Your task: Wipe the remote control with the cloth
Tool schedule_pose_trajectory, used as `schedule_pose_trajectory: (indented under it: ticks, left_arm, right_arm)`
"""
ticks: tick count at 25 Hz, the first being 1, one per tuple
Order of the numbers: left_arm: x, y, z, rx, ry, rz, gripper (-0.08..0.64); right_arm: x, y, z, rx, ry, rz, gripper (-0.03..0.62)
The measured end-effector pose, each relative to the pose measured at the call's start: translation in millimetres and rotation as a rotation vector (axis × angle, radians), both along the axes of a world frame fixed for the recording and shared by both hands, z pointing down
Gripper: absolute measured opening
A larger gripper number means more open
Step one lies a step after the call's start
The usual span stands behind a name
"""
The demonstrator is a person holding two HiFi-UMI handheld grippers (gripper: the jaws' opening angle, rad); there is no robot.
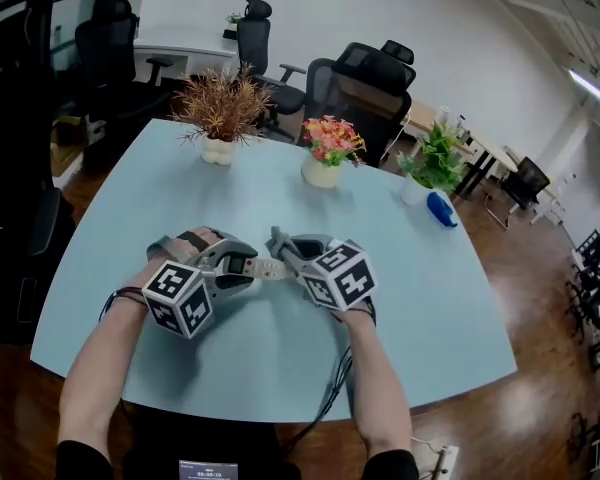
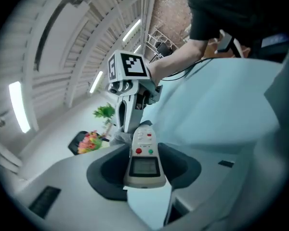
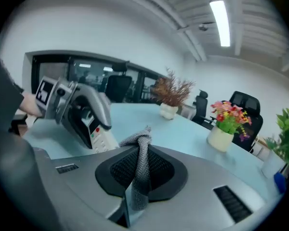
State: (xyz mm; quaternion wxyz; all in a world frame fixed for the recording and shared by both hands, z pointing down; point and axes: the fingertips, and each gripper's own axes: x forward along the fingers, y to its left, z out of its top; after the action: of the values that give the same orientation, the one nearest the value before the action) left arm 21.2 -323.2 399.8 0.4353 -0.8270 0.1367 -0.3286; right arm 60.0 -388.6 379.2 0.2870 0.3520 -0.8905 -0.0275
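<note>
A white remote control point(image 2: 144, 158) with a small screen and red and green buttons is clamped between the pads of my left gripper point(image 2: 144, 170), held above the pale blue table point(image 1: 420, 268). In the head view the remote point(image 1: 268, 267) bridges the gap between my left gripper point(image 1: 242, 265) and my right gripper point(image 1: 285, 258). My right gripper point(image 3: 137, 177) is shut on a grey knitted cloth point(image 3: 141, 165), which is bunched at its tip and lies against the far end of the remote point(image 3: 102, 137). The cloth point(image 2: 116, 137) also shows beside the remote's far end in the left gripper view.
Three potted plants stand at the table's far side: a brown dried one point(image 1: 220, 108), a pink flowering one point(image 1: 328, 148) and a green one point(image 1: 432, 163). A blue object point(image 1: 441, 208) lies near the green plant. Office chairs point(image 1: 365, 83) stand behind the table.
</note>
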Motion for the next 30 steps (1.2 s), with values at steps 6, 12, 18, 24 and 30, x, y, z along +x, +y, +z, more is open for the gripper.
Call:
schedule_pose_trajectory:
  ticks: [6,12,18,24,30]
  left_arm:
    - [-2,-21,28,-0.215,-0.140,0.016,0.213]
    - [-2,-44,23,-0.248,-0.195,-0.035,0.261]
    - [-6,-59,24,-0.285,-0.271,-0.061,0.270]
    - [-6,-75,19,-0.249,-0.249,-0.152,0.272]
    - [-32,-88,-5,-0.358,0.078,-0.427,0.272]
  right_arm:
    - [-2,3,47,-0.035,0.248,-0.023,0.023]
    - [1,3,47,-0.055,0.247,0.006,0.023]
    - [0,10,50,-0.050,0.306,0.006,0.025]
    - [-9,20,49,-0.050,0.303,-0.041,0.025]
    - [2,13,27,-0.077,0.111,-0.034,0.025]
